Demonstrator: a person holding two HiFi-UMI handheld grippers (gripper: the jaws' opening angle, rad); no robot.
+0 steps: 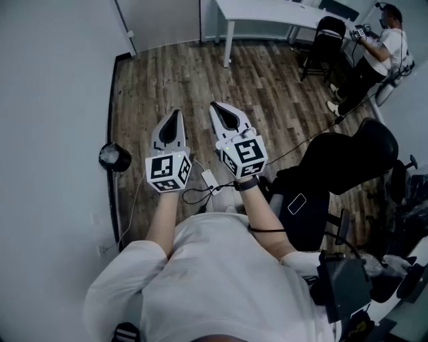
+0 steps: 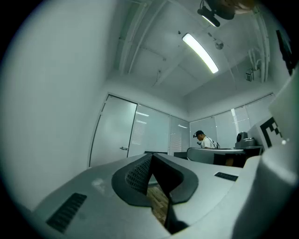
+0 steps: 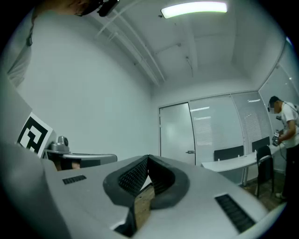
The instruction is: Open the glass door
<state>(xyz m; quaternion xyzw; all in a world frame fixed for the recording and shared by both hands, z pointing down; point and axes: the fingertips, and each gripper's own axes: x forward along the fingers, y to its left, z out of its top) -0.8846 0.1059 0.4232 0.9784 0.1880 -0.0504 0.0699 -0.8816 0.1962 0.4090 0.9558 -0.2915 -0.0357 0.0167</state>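
Note:
The frosted glass door point(image 2: 114, 135) stands shut at the far end of the room, with a small lever handle point(image 2: 124, 148) on its right side. The right gripper view shows the same door point(image 3: 177, 133) and handle point(image 3: 189, 151). In the head view the door point(image 1: 164, 23) is at the top, well ahead of both grippers. My left gripper point(image 1: 176, 112) and right gripper point(image 1: 215, 105) are held side by side over the wooden floor, pointing at the door. Each has its jaws together with nothing between them, as the left gripper point(image 2: 152, 156) and right gripper point(image 3: 148, 158) show in their own views.
A plain wall point(image 1: 53, 100) runs along the left, with a black round object point(image 1: 114, 157) at its foot. A white table point(image 1: 267, 13), a black chair point(image 1: 328, 37) and a seated person point(image 1: 381, 53) are at the far right. A black office chair point(image 1: 348, 160) stands close on my right.

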